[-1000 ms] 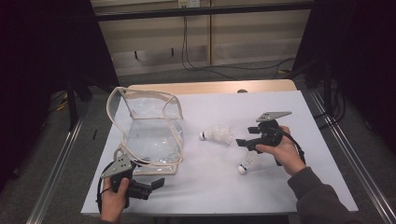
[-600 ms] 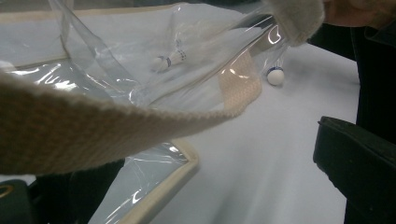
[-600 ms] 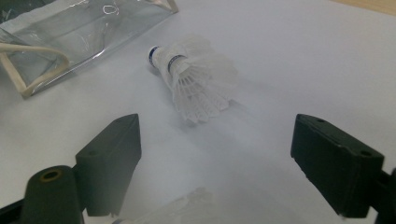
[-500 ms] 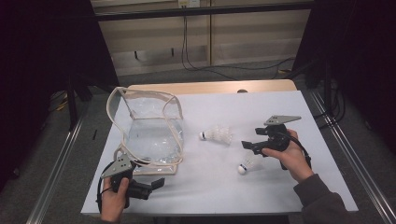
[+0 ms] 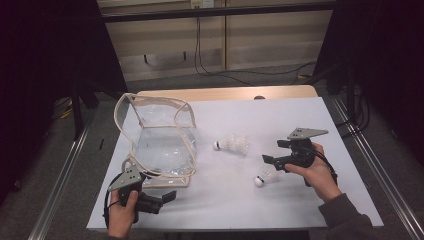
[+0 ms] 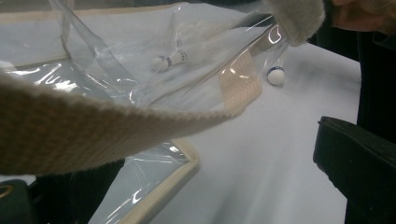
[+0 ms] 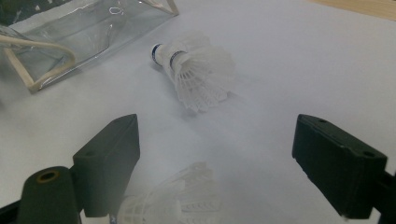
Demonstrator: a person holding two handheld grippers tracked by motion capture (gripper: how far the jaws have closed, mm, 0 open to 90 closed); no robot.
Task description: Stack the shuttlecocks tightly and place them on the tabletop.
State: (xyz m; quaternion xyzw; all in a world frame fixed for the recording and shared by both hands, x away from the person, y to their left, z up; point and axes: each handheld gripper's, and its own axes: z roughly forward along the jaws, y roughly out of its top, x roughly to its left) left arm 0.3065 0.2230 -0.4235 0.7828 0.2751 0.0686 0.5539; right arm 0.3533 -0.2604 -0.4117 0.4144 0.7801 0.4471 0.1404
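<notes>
Right hand-held gripper (image 5: 269, 161) hovered over the white table (image 5: 300, 115), jaws apart and just been opening, nothing pressed between them. Near shuttlecock (image 5: 265, 176) lay on the table just below and beside its jaws. Second shuttlecock (image 5: 234, 145) lay farther off, toward the clear bag (image 5: 160, 145). Left hand-held gripper (image 5: 167, 196) sat beside the bag's strap (image 6: 93, 135), jaws apart

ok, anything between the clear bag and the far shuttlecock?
No. In the high view only bare white table separates the clear bag from the far shuttlecock; the right gripper view agrees.
</notes>
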